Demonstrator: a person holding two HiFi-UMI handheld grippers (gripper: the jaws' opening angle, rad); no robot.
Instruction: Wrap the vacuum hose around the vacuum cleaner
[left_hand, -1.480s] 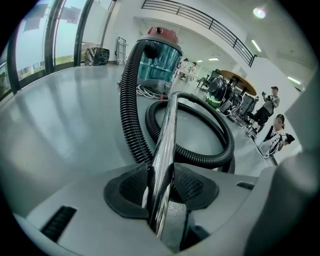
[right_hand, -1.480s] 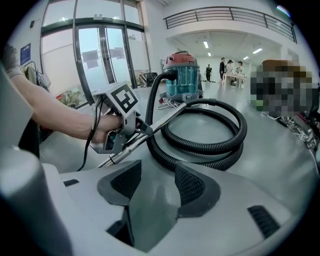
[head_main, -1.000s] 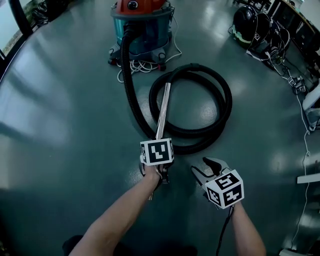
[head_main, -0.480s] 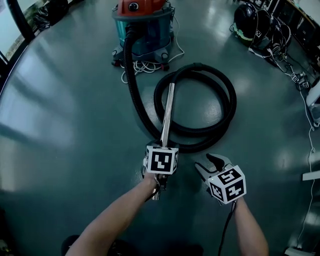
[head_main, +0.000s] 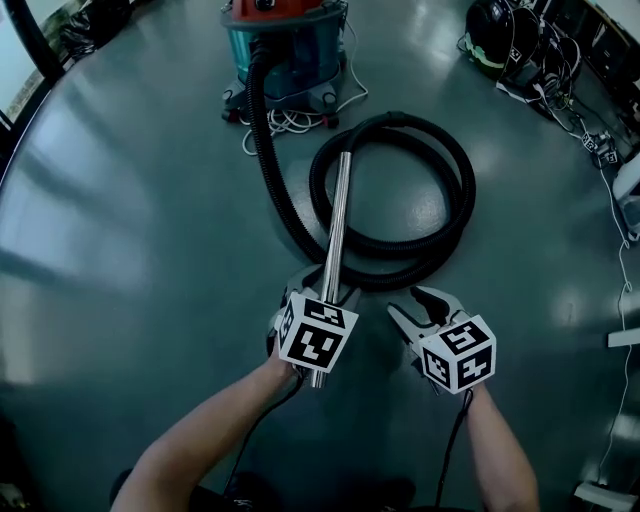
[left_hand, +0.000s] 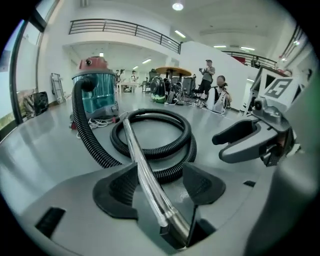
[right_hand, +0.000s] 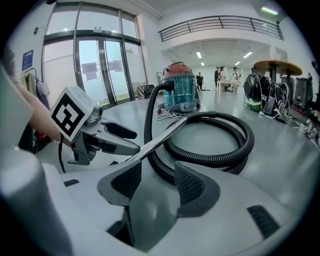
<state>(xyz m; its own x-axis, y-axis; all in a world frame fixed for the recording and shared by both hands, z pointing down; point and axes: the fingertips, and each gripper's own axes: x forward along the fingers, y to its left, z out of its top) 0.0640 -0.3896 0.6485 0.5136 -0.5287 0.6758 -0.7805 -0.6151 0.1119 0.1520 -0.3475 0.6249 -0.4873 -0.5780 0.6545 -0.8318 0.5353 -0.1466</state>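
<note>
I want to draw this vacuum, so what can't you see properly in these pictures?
- Vacuum: the top is cut off by the head view's upper edge.
- Cord: its ends are too small to trace in the head view.
- People: far off and too small in the left gripper view.

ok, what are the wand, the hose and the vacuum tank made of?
Wand: metal by the look, polished chrome or steel; mirror-bright streaks along a rigid straight tube.
Hose: black flexible plastic, matte; close ribbing, lying in a loose coil.
Tank: probably translucent teal plastic, glossy; its red lid looks like opaque plastic.
</note>
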